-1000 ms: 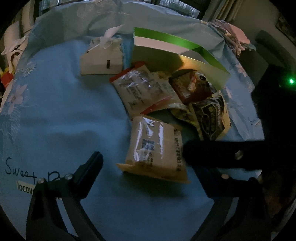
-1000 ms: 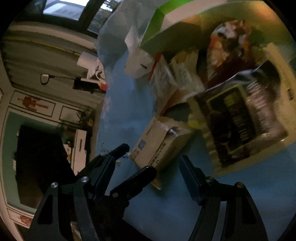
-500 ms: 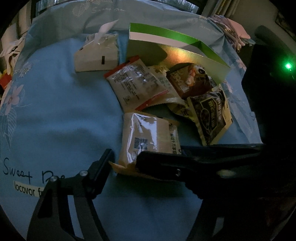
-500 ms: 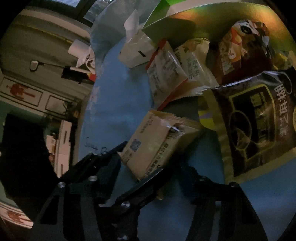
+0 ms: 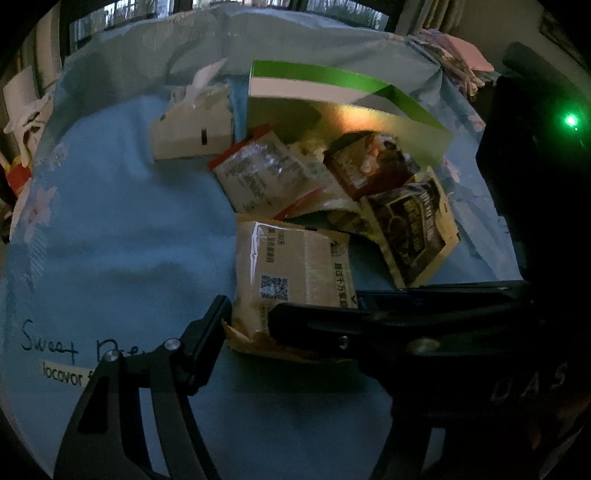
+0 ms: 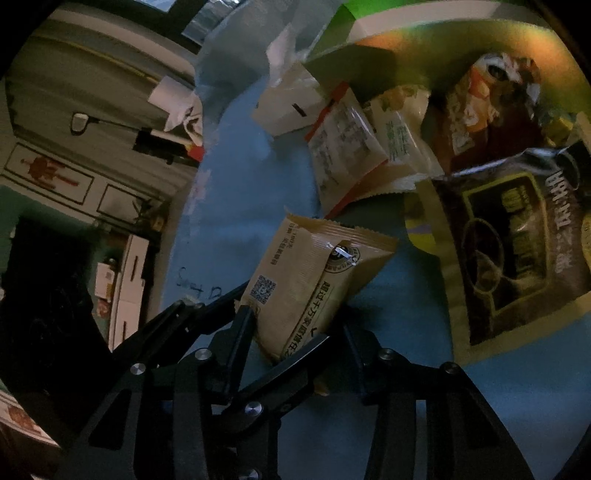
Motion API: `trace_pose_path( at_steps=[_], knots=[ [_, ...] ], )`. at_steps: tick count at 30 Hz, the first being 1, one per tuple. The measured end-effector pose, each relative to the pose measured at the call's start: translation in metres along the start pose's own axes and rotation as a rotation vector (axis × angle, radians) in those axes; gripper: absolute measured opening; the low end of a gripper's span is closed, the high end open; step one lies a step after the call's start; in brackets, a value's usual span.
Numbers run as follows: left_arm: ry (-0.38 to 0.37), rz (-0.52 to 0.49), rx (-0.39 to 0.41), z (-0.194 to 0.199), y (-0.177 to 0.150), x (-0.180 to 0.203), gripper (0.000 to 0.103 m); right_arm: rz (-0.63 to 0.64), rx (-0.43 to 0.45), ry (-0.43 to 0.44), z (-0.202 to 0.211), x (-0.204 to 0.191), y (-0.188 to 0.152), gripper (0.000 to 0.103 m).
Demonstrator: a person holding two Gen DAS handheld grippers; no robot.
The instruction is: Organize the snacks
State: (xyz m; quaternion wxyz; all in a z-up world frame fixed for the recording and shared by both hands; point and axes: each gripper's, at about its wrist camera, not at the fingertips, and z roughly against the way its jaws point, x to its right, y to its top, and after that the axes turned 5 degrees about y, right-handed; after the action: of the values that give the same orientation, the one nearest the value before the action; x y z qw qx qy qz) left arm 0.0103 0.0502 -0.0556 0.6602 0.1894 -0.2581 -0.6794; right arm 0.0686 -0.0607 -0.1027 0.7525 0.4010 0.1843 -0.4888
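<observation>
A tan snack packet (image 5: 291, 273) (image 6: 306, 273) lies on the blue cloth (image 5: 110, 229), its near end tipped up. My left gripper (image 5: 295, 314) has its jaws closing on the packet's near end. One finger (image 5: 210, 332) touches the left corner; the other is hidden behind the right gripper's fingers (image 5: 332, 325) crossing in from the right. My right gripper (image 6: 295, 328) is closing too, pads pressing both sides of the same packet. Behind stands an open green and white box (image 5: 332, 79) (image 6: 369, 26).
A white packet with red edge (image 5: 262, 173), a dark red packet (image 5: 365, 162) and a black and yellow packet (image 5: 413, 229) lie piled at the box's mouth. A tissue box (image 5: 192, 133) sits left of the green box. Bare blue cloth spreads to the left.
Both pairs of jaws have narrowed onto the tan packet. The right gripper has slid in across the left view, and the packet's near end has tipped up between the fingers.
</observation>
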Motion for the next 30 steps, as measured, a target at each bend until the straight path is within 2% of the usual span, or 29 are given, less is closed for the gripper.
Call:
trace_pose_path(
  at_steps=[8, 14, 30],
  knots=[
    [0.011, -0.024, 0.095, 0.018, 0.013, 0.015, 0.070, 0.068, 0.070, 0.001, 0.029, -0.010, 0.000, 0.047],
    [0.007, -0.043, 0.133, 0.019, 0.027, 0.029, 0.070, 0.092, 0.116, -0.007, 0.049, -0.009, 0.006, 0.047],
    [-0.027, -0.142, 0.227, 0.010, 0.097, 0.062, 0.070, 0.099, 0.270, -0.031, 0.097, 0.006, 0.057, 0.047]
  ],
)
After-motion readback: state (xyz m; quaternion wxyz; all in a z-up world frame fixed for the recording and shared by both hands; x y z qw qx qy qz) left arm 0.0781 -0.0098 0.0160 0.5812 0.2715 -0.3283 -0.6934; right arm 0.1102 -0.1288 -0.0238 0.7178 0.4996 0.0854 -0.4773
